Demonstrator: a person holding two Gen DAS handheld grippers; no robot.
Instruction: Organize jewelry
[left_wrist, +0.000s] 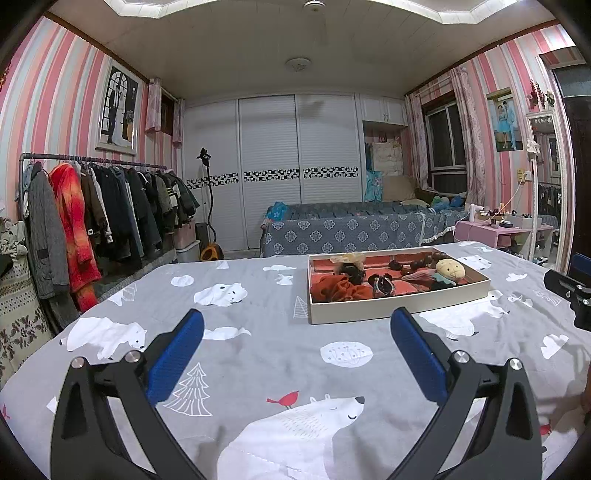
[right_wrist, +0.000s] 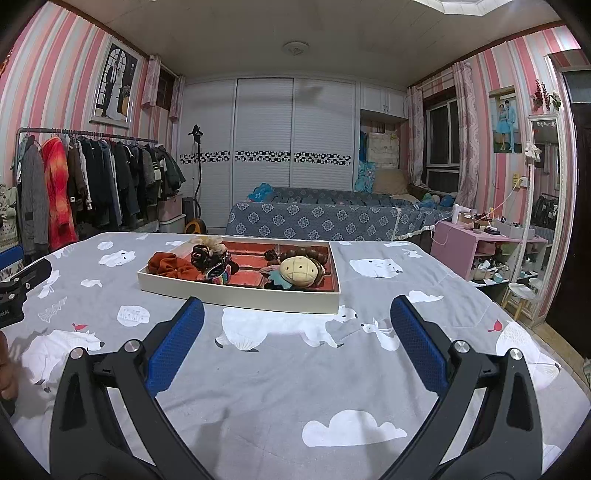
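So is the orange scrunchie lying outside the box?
No, the orange scrunchie lies inside the box, at its left end.

No legible text, label, brand or number in either view; the lettering on the left gripper body (right_wrist: 7, 314) at the frame edge is cut off and too small to read.

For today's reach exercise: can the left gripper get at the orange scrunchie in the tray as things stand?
Probably yes: the left gripper has its jaws wide open, and only bare bedspread lies between it and the orange scrunchie at the tray's near corner.
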